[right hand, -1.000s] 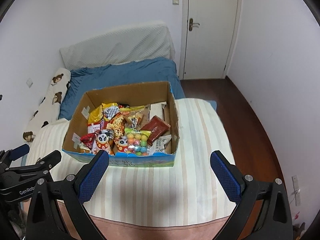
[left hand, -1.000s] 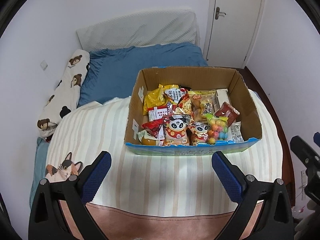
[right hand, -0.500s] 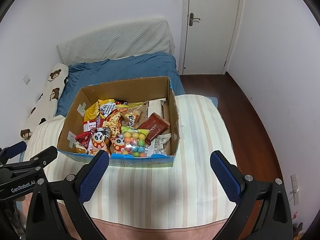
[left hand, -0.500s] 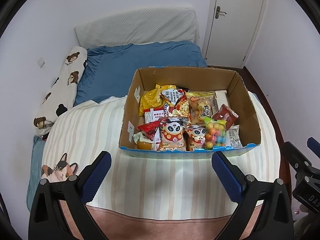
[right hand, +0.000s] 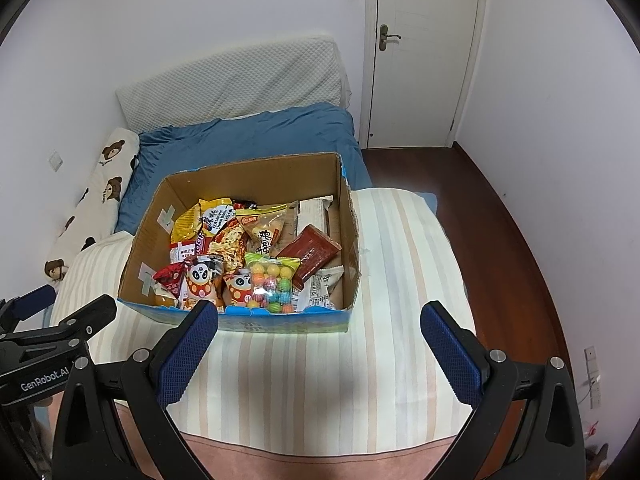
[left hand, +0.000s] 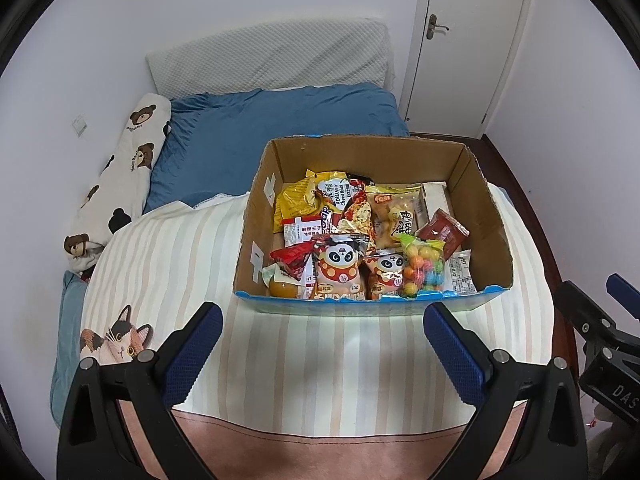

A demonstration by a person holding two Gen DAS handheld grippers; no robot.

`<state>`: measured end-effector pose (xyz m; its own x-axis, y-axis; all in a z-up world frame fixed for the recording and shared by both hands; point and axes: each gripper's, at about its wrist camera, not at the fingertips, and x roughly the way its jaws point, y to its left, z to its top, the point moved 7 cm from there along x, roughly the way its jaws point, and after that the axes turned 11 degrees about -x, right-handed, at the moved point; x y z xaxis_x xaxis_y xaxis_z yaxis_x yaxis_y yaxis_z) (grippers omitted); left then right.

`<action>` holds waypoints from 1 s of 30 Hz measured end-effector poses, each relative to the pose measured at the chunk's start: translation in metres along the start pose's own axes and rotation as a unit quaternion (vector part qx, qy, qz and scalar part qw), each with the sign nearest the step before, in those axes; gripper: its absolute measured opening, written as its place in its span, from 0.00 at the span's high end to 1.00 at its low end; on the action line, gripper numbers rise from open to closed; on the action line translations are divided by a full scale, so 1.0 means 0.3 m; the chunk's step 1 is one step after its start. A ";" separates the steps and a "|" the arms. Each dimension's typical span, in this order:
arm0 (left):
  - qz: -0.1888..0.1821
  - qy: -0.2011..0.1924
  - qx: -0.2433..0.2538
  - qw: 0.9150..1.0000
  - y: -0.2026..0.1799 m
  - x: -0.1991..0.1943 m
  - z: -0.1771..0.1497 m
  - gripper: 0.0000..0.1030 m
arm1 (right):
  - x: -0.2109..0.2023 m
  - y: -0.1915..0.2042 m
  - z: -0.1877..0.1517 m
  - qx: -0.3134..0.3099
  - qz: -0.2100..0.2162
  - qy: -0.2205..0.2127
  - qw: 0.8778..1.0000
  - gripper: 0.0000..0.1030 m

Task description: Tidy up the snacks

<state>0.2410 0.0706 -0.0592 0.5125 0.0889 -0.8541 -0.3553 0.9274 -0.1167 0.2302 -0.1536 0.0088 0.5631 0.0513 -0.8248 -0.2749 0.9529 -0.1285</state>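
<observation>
An open cardboard box (left hand: 484, 216) (right hand: 348, 240) stands on a striped blanket on the bed. It holds several snack packs: panda bags (left hand: 340, 268) (right hand: 200, 280), a bag of coloured candy balls (left hand: 422, 268) (right hand: 272, 284), a dark red pack (left hand: 442, 232) (right hand: 316, 252), yellow chip bags (left hand: 298, 200) (right hand: 192, 220). My left gripper (left hand: 322, 340) is open and empty, just short of the box's near wall. My right gripper (right hand: 320, 340) is open and empty, in front of the box's right half.
The striped blanket (left hand: 320, 360) (right hand: 400, 280) covers the near bed. A blue quilt (left hand: 280, 128), a bear-print pillow (left hand: 120, 184) and a white pillow (left hand: 272, 56) lie behind. A door (right hand: 424, 52) and wooden floor (right hand: 500, 220) are to the right.
Both grippers have drifted slightly; the box sits a little further left in the left wrist view and a little nearer in the right wrist view. Both stay open.
</observation>
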 end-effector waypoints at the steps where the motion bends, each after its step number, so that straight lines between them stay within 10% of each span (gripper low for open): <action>1: 0.000 0.000 0.000 1.000 0.000 -0.001 0.000 0.00 | -0.001 0.000 0.000 0.001 0.001 -0.001 1.000 0.00; 30: -0.005 -0.001 0.004 1.000 -0.012 -0.024 -0.013 0.00 | -0.051 -0.011 0.016 -0.001 0.000 -0.011 1.000 0.00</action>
<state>0.2354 0.0652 -0.0546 0.5171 0.0800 -0.8522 -0.3438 0.9312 -0.1212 0.2262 -0.1560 0.0243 0.5793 0.0578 -0.8130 -0.2763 0.9523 -0.1292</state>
